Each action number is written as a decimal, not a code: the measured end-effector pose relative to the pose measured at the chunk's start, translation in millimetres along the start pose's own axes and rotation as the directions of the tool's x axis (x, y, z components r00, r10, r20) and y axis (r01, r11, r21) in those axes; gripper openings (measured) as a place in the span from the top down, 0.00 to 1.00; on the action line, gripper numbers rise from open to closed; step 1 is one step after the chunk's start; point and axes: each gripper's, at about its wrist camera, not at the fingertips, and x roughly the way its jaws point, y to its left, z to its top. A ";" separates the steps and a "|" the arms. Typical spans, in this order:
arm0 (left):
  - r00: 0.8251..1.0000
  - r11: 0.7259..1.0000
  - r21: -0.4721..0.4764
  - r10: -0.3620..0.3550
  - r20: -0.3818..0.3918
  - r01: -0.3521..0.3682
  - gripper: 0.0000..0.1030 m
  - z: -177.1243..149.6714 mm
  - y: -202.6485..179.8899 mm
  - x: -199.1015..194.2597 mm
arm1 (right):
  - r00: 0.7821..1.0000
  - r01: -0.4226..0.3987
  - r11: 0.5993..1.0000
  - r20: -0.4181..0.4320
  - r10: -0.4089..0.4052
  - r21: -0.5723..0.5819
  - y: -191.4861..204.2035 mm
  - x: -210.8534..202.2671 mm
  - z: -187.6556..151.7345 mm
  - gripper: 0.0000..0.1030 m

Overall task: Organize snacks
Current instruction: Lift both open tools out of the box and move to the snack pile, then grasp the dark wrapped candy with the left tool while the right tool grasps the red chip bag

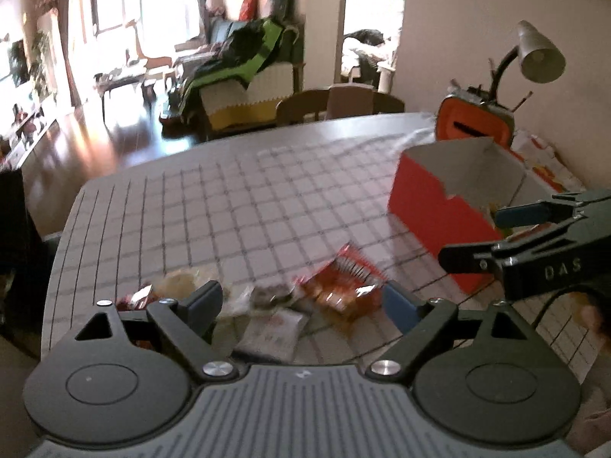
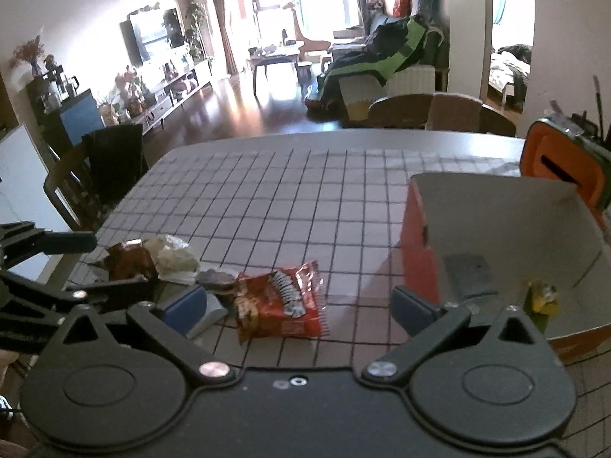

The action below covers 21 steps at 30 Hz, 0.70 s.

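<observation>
The left gripper (image 1: pixel 301 297) was wide open and held nothing; its two fingers stood apart over the near edge of the table (image 1: pixel 236 191), which had a grey checked cloth. Just in front of it lay a small heap of snacks. The red snack bag (image 1: pixel 343 286) with white stripes lay between the fingers, a little toward the right one, flat on the cloth. To its left were a white packet (image 1: pixel 273 330), a dark small packet (image 1: pixel 271 295), a pale crumpled wrapper (image 1: pixel 179 282) and, at the far left of the heap, a brown-red packet (image 1: pixel 135 299).

The right gripper (image 2: pixel 301 305) was open too and empty. In its own view the red snack bag (image 2: pixel 282 301) lay between its fingers, nearer to the left finger. The right finger (image 2: pixel 416 311) was near the front corner of the orange box (image 2: pixel 420 252), which stood on the right side of the table with the top open. Inside the box lay a dark flat packet (image 2: pixel 469 274) and a small yellow-green snack (image 2: pixel 542 295), apart from each other.

Behind the box, at the far right by the wall, stood an orange container (image 1: pixel 473 122) with a slot and a grey desk lamp (image 1: pixel 534 53). Whether the box touched that container I could not tell.
</observation>
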 end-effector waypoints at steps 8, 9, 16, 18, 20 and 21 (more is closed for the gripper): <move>0.996 0.996 -0.067 0.047 -0.072 -0.052 0.12 -34.5 47.6 18.7 | 0.996 0.029 0.994 -0.077 -0.037 -0.109 20.1 54.2 -10.2 0.00; 0.995 0.995 -0.077 0.050 -0.083 -0.056 0.12 -37.9 53.3 21.8 | 0.996 0.025 0.991 -0.085 -0.036 -0.129 22.6 61.0 -11.8 0.00; 0.988 0.992 -0.101 0.064 -0.143 -0.079 0.12 -54.1 77.5 48.7 | 0.990 -0.005 0.978 -0.140 -0.024 -0.206 33.2 100.6 -11.4 0.00; 0.985 0.991 -0.107 0.063 -0.158 -0.081 0.12 -55.0 80.2 56.2 | 0.988 -0.014 0.976 -0.156 -0.021 -0.217 34.6 111.3 -9.9 0.00; 0.982 0.989 -0.123 0.057 -0.180 -0.080 0.12 -56.3 83.8 65.6 | 0.984 -0.020 0.972 -0.175 -0.022 -0.235 37.8 121.2 -9.0 0.00; 0.980 0.988 -0.131 0.052 -0.192 -0.079 0.12 -57.2 86.5 69.5 | 0.983 -0.021 0.968 -0.183 -0.026 -0.250 39.7 125.9 -9.2 0.00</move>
